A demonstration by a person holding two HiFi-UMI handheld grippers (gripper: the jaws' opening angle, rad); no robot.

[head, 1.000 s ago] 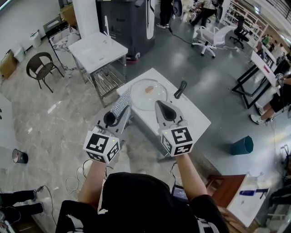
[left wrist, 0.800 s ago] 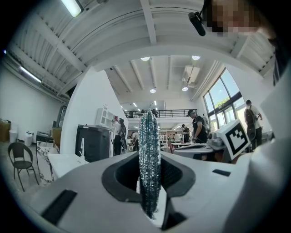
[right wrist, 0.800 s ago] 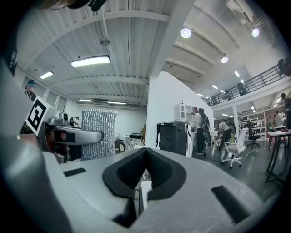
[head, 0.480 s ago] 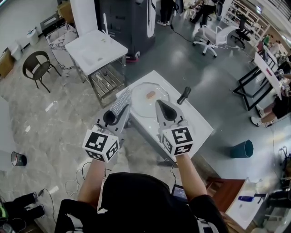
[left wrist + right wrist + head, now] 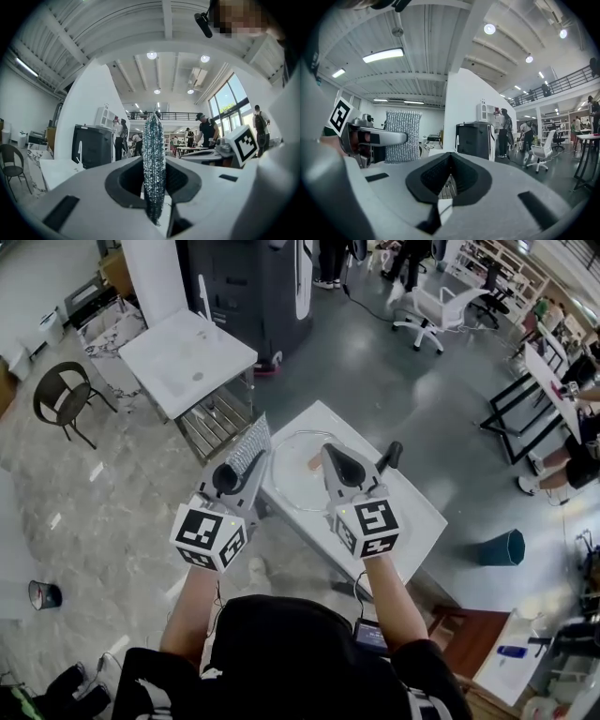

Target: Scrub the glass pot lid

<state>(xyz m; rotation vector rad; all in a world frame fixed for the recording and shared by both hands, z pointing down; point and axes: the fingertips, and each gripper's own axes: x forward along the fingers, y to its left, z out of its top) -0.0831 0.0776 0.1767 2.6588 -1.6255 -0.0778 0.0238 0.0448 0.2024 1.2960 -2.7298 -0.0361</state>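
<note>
A person stands at the near side of a small white rectangular table (image 5: 412, 507), holding a grey two-jaw gripper in each hand. Both point roughly level out over the table.

The round clear glass pot lid (image 5: 292, 476) lies flat on this table, toward its left end, with a pale orange knob (image 5: 314, 463) at its centre. Just to the right of the lid on the same tabletop lies a short black handle-shaped object (image 5: 389, 456); what it is cannot be made out.

The left gripper (image 5: 253, 465) is held in the air by the table's left edge. Its jaws are clenched on a silvery metallic mesh scrubbing pad (image 5: 251, 442), a flat rectangle that stands upright between the pads and rises past the jaw tips. From above, the pad sits just left of the lid's rim.

The right gripper (image 5: 333, 457) is held over the table's near edge, and from above its tip overlaps the lid's near right rim. Its jaws are pressed together with nothing between them.

Beyond the table's left end stands a second, larger white metal-framed table (image 5: 183, 357).
</note>
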